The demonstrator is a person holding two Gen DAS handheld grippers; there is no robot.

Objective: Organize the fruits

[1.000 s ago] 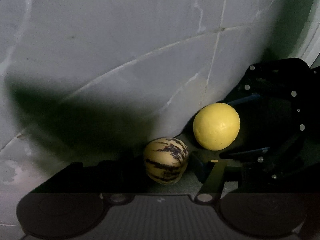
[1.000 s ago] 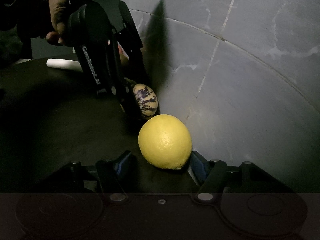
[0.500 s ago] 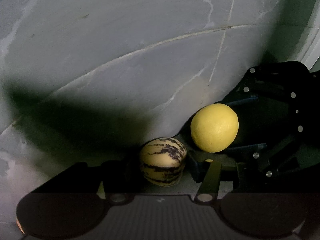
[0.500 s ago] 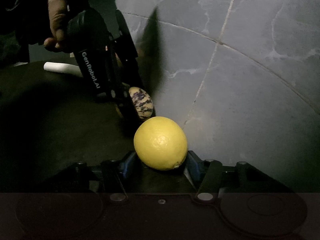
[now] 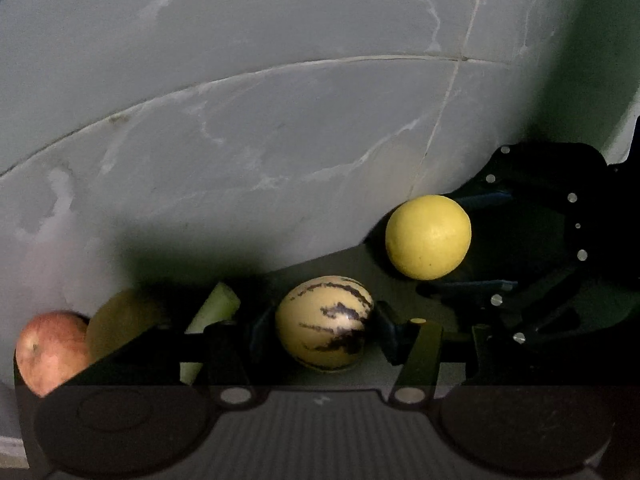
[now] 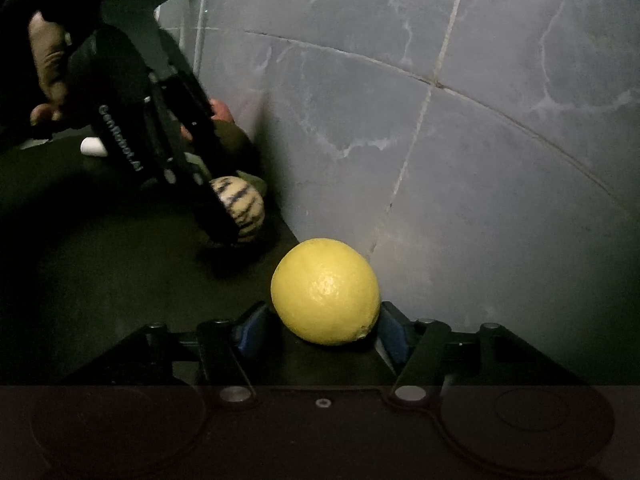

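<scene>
My left claw point(image 5: 320, 328) tilts steeply down and grips the striped fruit point(image 5: 325, 322) against the dark bench point(image 6: 120, 280) by the tiled wall point(image 5: 280, 120). My right claw point(image 6: 320, 330) – jaws just eased wider – has the lemon point(image 6: 325, 291) between its pads; grip unclear.

**Dim feeds, bright wall, heavy shadow low down**

Both my feeds are dark. Light lands on the tiled wall point(image 5: 280, 120), which reads grey and clear, while the worktop point(image 6: 100, 280) sinks to near black. A broad shadow spreads over the wall's lower left in the left view. The lemon point(image 6: 325, 292) shows a small glare spot. Grout lines bow with fisheye distortion, corners vignette black, and the apple point(image 5: 50, 350) at the left edge is soft.
</scene>
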